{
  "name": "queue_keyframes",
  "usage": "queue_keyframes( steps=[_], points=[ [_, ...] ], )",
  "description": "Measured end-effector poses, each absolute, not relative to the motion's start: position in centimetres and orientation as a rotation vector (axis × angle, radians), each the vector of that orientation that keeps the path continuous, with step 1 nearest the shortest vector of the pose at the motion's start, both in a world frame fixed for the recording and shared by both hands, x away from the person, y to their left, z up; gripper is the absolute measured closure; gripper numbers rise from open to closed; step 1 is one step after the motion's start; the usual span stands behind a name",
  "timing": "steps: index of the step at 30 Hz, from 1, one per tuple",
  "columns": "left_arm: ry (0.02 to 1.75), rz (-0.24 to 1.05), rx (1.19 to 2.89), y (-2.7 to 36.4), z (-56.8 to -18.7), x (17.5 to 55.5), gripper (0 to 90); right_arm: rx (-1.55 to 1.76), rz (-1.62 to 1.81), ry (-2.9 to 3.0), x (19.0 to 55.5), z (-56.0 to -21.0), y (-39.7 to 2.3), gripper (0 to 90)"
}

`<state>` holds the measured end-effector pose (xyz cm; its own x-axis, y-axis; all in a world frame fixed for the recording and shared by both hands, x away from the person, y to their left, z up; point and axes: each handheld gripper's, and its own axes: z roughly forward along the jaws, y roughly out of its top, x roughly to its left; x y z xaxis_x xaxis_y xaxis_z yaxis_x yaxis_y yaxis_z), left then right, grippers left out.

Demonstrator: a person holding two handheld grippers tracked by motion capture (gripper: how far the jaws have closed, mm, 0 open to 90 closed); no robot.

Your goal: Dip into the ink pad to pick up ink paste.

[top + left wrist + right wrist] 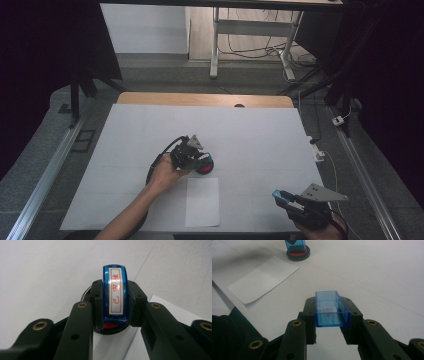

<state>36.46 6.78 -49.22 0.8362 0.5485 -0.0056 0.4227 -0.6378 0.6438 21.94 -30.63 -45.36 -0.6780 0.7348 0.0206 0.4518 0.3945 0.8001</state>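
Inking step judged in hand. Left gripper (113, 315) clamped on the blue stamp (114, 293), label with red characters facing up, its lower end pressed into the round red ink pad (205, 164), which sat just beyond the far edge of the white paper sheet (202, 201). Right gripper (332, 326) clamped on the clear blue cap (332, 308), held low, off to the right of the sheet. Next move, likely: stamp lifted off the pad, carried nearer, brought squarely down onto the sheet.
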Motion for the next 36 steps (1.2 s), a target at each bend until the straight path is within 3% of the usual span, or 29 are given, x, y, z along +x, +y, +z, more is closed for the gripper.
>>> queue_keyframes(
  steps=[6, 16, 28, 36],
  points=[
    [0.722, 0.262, 2.367, 6.5, -49.1, 36.3, 70.4, 1.030, 1.173, 2.322, 21.9, -45.4, -30.6, 68.5],
    [0.779, 0.097, 2.278, 8.0, -49.7, 37.6, 70.3, 1.030, 1.172, 2.322, 21.9, -45.4, -30.6, 68.5],
    [0.735, 0.282, 2.381, 6.2, -49.2, 36.1, 70.3, 1.026, 1.163, 2.325, 21.9, -45.4, -30.5, 68.5],
    [0.756, 0.197, 2.322, 7.2, -49.5, 36.7, 70.1, 1.020, 1.165, 2.327, 21.9, -45.4, -30.5, 68.5]
  ],
)
